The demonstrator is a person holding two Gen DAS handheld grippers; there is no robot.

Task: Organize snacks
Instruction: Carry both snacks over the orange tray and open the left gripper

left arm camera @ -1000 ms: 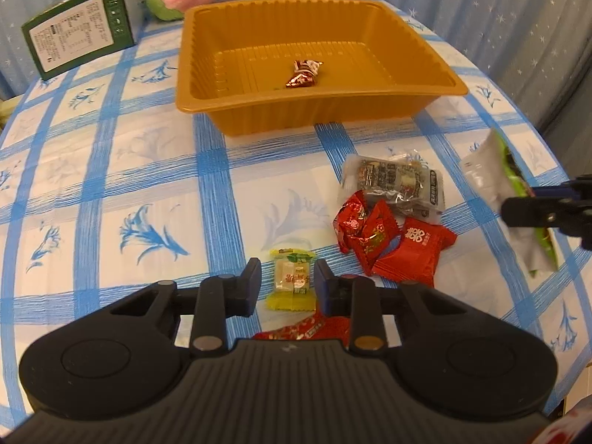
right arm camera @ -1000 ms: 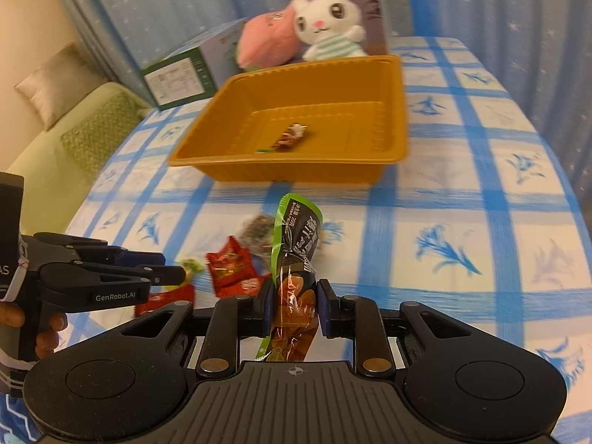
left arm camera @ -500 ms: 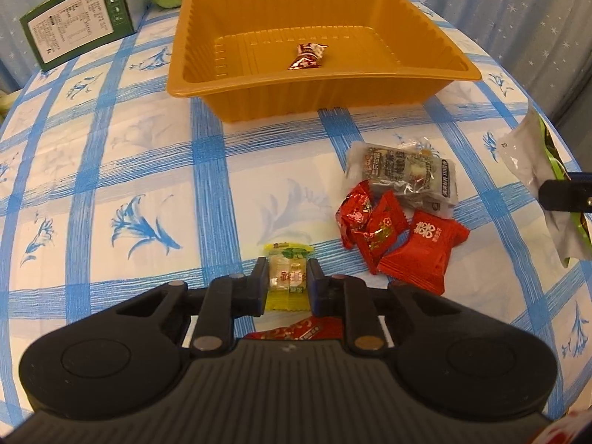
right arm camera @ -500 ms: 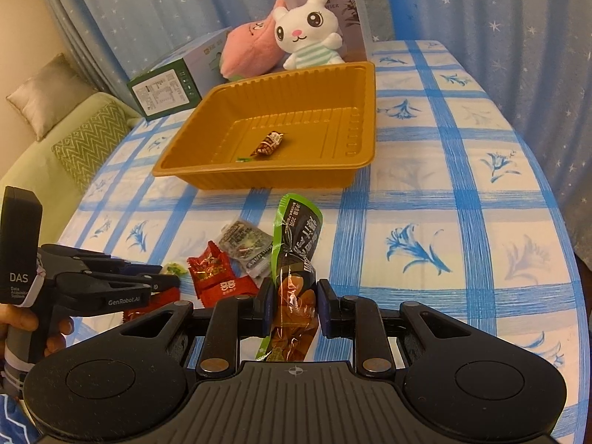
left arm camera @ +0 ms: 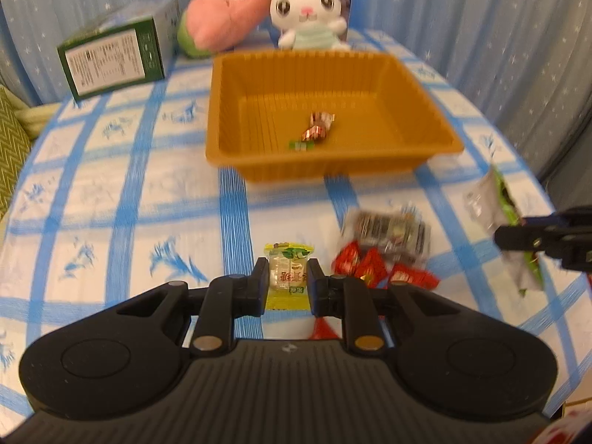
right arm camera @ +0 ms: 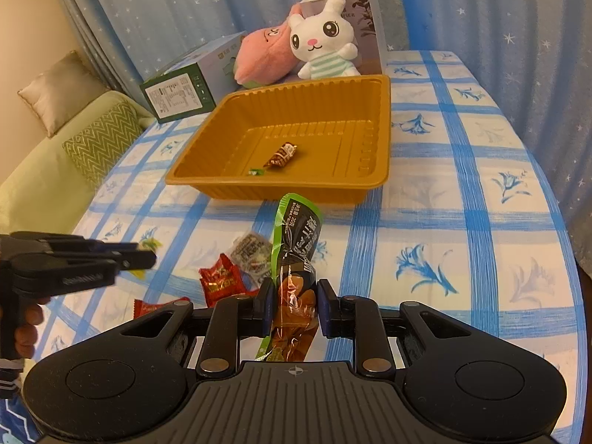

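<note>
My left gripper [left arm camera: 288, 281] is shut on a small yellow-green wrapped candy [left arm camera: 288, 277] and holds it above the tablecloth. My right gripper [right arm camera: 292, 307] is shut on a long green and black snack pouch [right arm camera: 296, 244] that stands up between its fingers. The orange tray [left arm camera: 425, 111] sits farther back on the table with a brown wrapped candy [left arm camera: 319, 130] and a tiny green one [left arm camera: 300, 144] inside. Several red packets [left arm camera: 373, 273] and a clear dark packet [left arm camera: 388, 227] lie on the cloth between the two grippers. In the right wrist view the left gripper [right arm camera: 144, 257] shows at the left edge, a hand behind it.
A green and white box [left arm camera: 114, 59], a pink plush [left arm camera: 222, 26], a white bunny plush [left arm camera: 309, 11] and a grey box [right arm camera: 355, 22] stand behind the tray. The round table has a blue-checked cloth [right arm camera: 462, 222]; a green sofa with cushions [right arm camera: 74, 140] is beyond its left edge.
My left gripper shut on the yellow-green candy and lifted it off the cloth, tilting up so the plush toys came into view. The right gripper kept its hold on the pouch.
</note>
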